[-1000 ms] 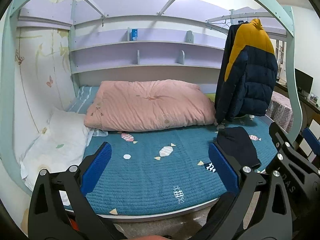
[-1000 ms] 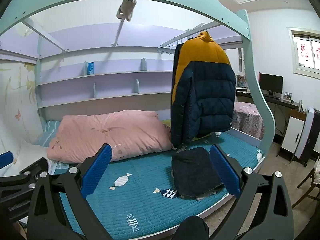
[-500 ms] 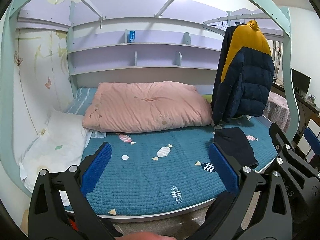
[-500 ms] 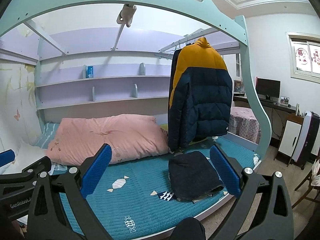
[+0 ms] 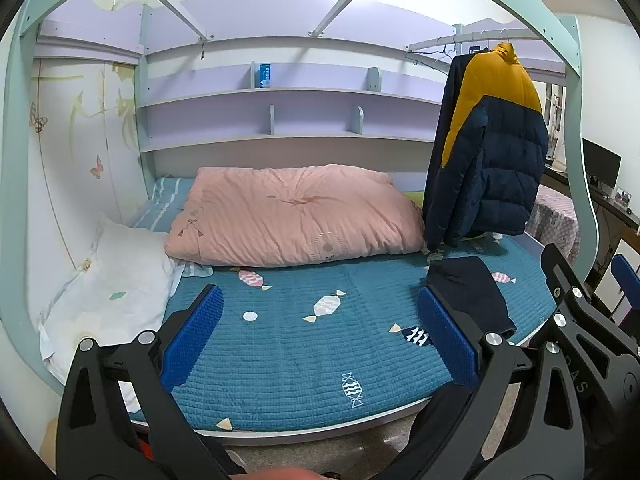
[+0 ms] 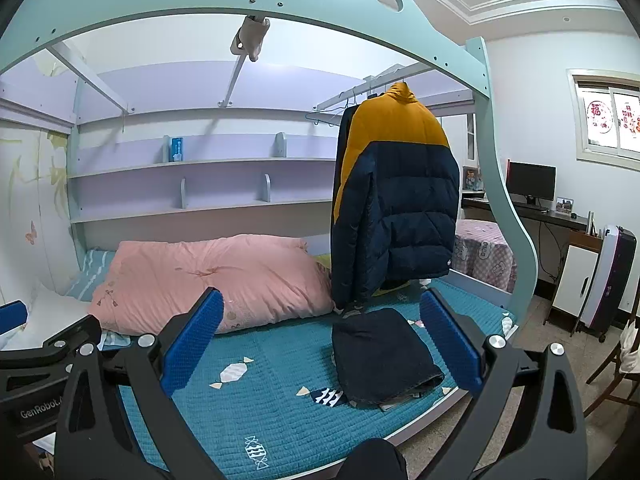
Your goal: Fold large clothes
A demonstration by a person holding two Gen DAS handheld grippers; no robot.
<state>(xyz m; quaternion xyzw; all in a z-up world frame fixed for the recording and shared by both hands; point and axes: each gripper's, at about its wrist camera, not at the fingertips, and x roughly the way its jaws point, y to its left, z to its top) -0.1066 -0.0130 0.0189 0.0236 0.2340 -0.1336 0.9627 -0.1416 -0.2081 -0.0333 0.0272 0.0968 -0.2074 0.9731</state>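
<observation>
A navy and yellow puffer jacket [image 5: 490, 160] [image 6: 394, 208] hangs from a rail at the right end of the bed. A dark folded garment [image 5: 470, 294] [image 6: 382, 354] lies on the teal bedspread [image 5: 304, 344] [image 6: 260, 408] below the jacket, near the front edge. My left gripper [image 5: 320, 332] is open and empty, held in front of the bed. My right gripper [image 6: 322, 340] is open and empty, also short of the bed, with the folded garment showing between its fingers.
A pink quilt [image 5: 296, 216] lies along the back of the bed and a white pillow [image 5: 108, 292] at its left end. The mint bed frame [image 6: 504, 208] arches overhead. Shelves [image 5: 280, 136] line the back wall. A desk with a monitor [image 6: 530, 186] stands at right.
Both grippers have drawn back and risen a little, so the bed and jacket look smaller and lower. Both stay open.
</observation>
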